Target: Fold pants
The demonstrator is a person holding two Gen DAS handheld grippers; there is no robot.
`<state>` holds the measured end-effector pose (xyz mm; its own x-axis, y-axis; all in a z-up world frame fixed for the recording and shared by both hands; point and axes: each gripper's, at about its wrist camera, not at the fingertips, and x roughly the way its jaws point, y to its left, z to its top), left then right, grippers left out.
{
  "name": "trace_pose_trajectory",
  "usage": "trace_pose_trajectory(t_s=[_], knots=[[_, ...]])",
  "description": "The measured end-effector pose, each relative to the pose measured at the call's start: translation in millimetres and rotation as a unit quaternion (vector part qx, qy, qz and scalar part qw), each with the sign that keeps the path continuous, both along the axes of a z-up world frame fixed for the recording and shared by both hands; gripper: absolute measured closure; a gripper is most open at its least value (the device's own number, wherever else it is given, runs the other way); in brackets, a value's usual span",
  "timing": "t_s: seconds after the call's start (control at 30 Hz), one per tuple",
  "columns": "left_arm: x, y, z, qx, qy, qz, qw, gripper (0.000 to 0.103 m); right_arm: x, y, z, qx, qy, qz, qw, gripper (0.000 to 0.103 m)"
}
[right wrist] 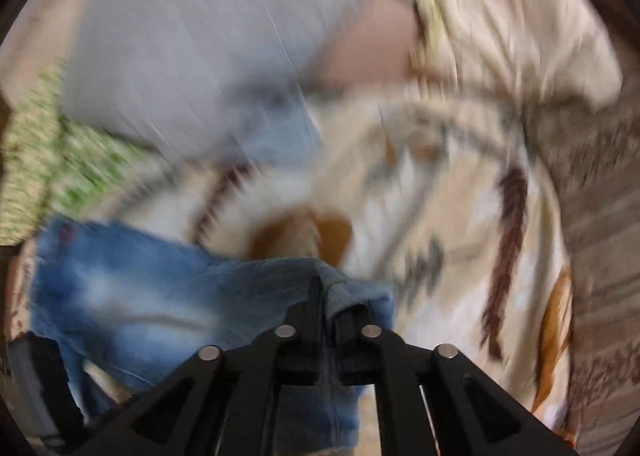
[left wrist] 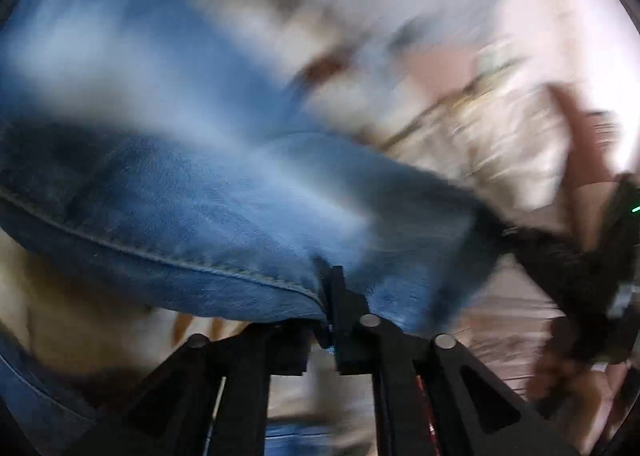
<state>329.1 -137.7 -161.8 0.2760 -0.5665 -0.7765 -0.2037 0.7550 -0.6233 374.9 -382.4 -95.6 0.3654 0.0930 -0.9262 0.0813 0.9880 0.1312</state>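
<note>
Cream patterned bedsheet (right wrist: 440, 215) blurs beneath faded blue denim pants (left wrist: 192, 215); my left gripper (left wrist: 330, 308) and right gripper (right wrist: 328, 308) pinch their stitched edges.

Below me bed (right wrist: 440, 215) — cream cover with brown and orange pattern, blurred. Grey cloth (right wrist: 192, 55) lies on it at far side, green-speckled cloth (right wrist: 60, 159) at left edge — cream pillow (right wrist: 520, 27) beyond. More too smeared to tell.
</note>
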Motion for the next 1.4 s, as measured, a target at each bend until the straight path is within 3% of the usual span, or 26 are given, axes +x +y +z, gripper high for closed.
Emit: trace_pose_trajectory(t_s=[0.03, 0.07, 0.1, 0.13, 0.2, 0.27, 0.37, 0.53, 0.7, 0.8, 0.97, 1.03, 1.1, 1.17, 1.2, 1.23, 1.33, 1.4], knots=[[-2.3, 0.7, -3.8, -0.001, 0.006, -0.003, 1.0000, 0.060, -6.6, -3.6, -6.2, -0.006, 0.007, -0.005, 1.000, 0.077], [-5.8, 3.0, -0.2, -0.023, -0.009, -0.007, 0.9997, 0.046, -15.9, -8.1, -3.8, -0.006, -0.002, -0.005, 1.000, 0.064], [-10.6, 6.4, 9.1, -0.036, -0.028, -0.015, 0.9989, 0.014, -27.7, -12.6, 3.0, -0.008, -0.016, -0.005, 1.000, 0.025], [-16.3, 11.7, 22.0, -0.033, -0.042, -0.018, 0.9984, 0.000, -40.4, -16.8, 10.9, -0.010, -0.034, -0.005, 0.999, 0.009], [-30.4, 22.7, 53.8, -0.030, -0.073, -0.033, 0.9963, 0.000, -76.3, -23.8, 36.6, -0.003, -0.082, -0.001, 0.997, 0.009], [-44.9, 35.3, 80.1, -0.051, -0.102, -0.077, 0.9905, 0.000, -112.9, -27.4, 59.6, 0.019, -0.111, 0.007, 0.994, 0.009], [-78.7, 59.4, 103.8, -0.045, -0.126, -0.107, 0.9851, 0.000, -175.4, -17.9, 78.0, 0.066, -0.142, 0.032, 0.987, 0.007], [-157.8, 112.5, 110.9, -0.021, -0.140, -0.130, 0.9815, 0.000, -248.8, 24.8, 46.0, 0.122, -0.098, 0.083, 0.984, 0.007], [-228.7, 138.6, 80.0, 0.029, -0.126, -0.120, 0.9844, 0.000, -246.4, 54.3, 9.3, 0.158, -0.058, 0.096, 0.981, 0.010], [-246.2, 147.0, 56.3, 0.048, -0.110, -0.086, 0.9891, 0.000, -229.0, 68.1, -10.7, 0.115, -0.036, 0.079, 0.990, 0.010], [-234.3, 143.7, 22.9, 0.062, -0.094, -0.031, 0.9932, 0.000, -211.0, 81.2, -40.5, 0.109, -0.002, 0.083, 0.991, 0.011], [-226.3, 138.0, 17.8, 0.066, -0.093, -0.014, 0.9934, 0.000, -205.5, 87.1, -53.6, 0.113, 0.012, 0.088, 0.990, 0.026], [-221.7, 130.4, 20.7, 0.069, -0.119, -0.012, 0.9905, 0.000, -204.4, 94.0, -61.0, 0.105, 0.015, 0.093, 0.990, 0.031], [-217.0, 124.4, 16.5, 0.072, -0.115, -0.030, 0.9903, 0.024, -207.6, 98.1, -58.6, 0.076, 0.000, 0.103, 0.992, 0.055], [-214.0, 119.3, 12.7, 0.088, -0.100, -0.042, 0.9902, 0.066, -209.7, 96.0, -56.6, 0.064, -0.004, 0.103, 0.993, 0.074], [-214.5, 119.6, 12.1, 0.100, -0.094, -0.045, 0.9895, 0.100, -212.5, 88.9, -53.1, 0.069, -0.012, 0.101, 0.992, 0.089], [-218.3, 125.4, 17.1, 0.050, -0.104, -0.038, 0.9926, 0.097, -221.4, 73.2, -36.6, 0.109, -0.033, 0.107, 0.988, 0.096], [-220.1, 120.6, 32.5, 0.040, -0.135, -0.047, 0.9889, 0.097, -229.6, 68.3, -21.3, 0.128, -0.050, 0.128, 0.982, 0.100]])
